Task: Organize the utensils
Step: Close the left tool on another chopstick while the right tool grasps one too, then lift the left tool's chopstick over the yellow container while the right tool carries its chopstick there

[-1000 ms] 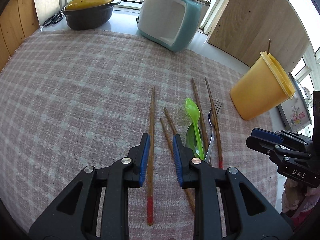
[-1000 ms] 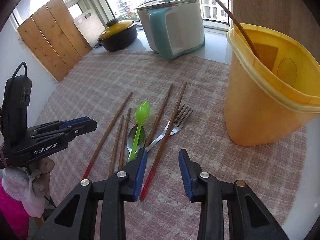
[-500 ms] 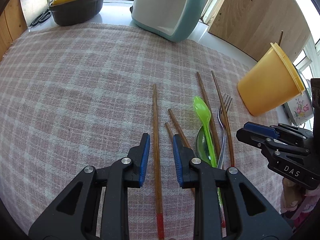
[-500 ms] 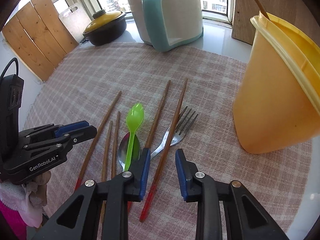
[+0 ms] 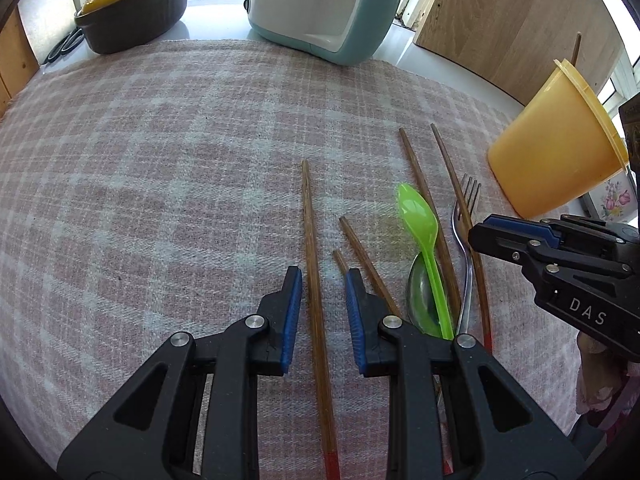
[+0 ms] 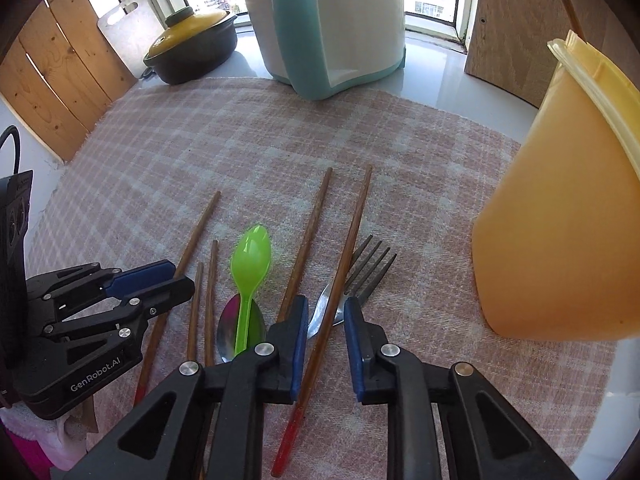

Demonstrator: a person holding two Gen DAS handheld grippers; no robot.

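Left gripper (image 5: 320, 292) open, straddling the leftmost chopstick (image 5: 314, 280); right gripper (image 6: 326, 328) has just been closing astride the rightmost chopstick (image 6: 340, 276), contact apparently not made; shafts parallel the fingers on the plaid cloth (image 5: 160, 160)

Free room: the checked cloth (image 5: 168, 152) is bare to the left of the utensils and behind them.
Crowded part: chopsticks, green spoon (image 5: 420, 220) and fork (image 6: 360, 276) lie close together, some overlapping.
Right side: yellow cup (image 6: 560, 220) stands near the fork.
Back: rice cooker (image 6: 332, 28) and dark pot (image 5: 132, 12) stand behind the cloth.
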